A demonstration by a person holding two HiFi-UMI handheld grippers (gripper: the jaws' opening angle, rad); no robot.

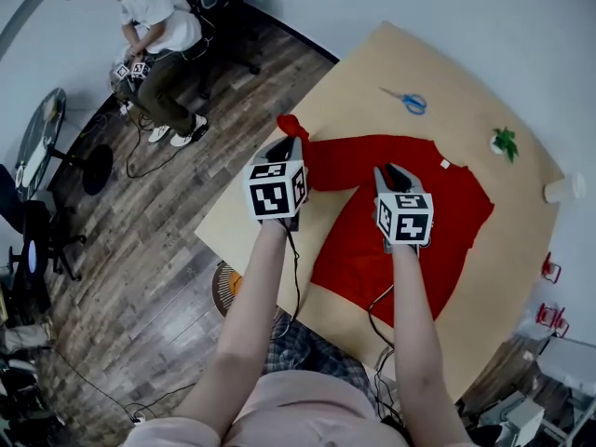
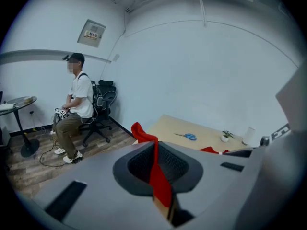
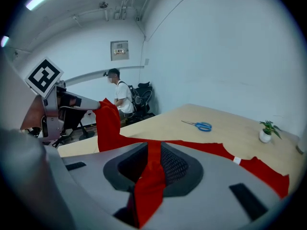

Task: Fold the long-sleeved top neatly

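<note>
Left tongs (image 2: 156,169): closed tight on a thin strip of red cloth, the cuff end of the sleeve (image 1: 340,161), which you held clear of the counter.

Right tongs (image 3: 152,176): clamped on a thicker bunched fold of the same cloth, apparently near where the sleeve met the body.

Red long-sleeved fabric top (image 1: 447,222): body spread flat on the counter, white neck label showing. The gripped sleeve ran as a band between your two tongs.

Pale tan flat counter (image 1: 372,73): it carried the top, blue-handled scissors (image 1: 410,102), a small green potted plant (image 1: 505,142) and a white cup (image 1: 563,189), all well apart from the cloth.

Beyond: a seated person (image 1: 158,26) on the wooden floor.

Risks, as judged: your left pinch held very little cloth, so a tug could have slipped the cuff free. Pulling your hands apart could have dragged and rucked the flat body. Uneven lowering could have laid the sleeve crooked.
</note>
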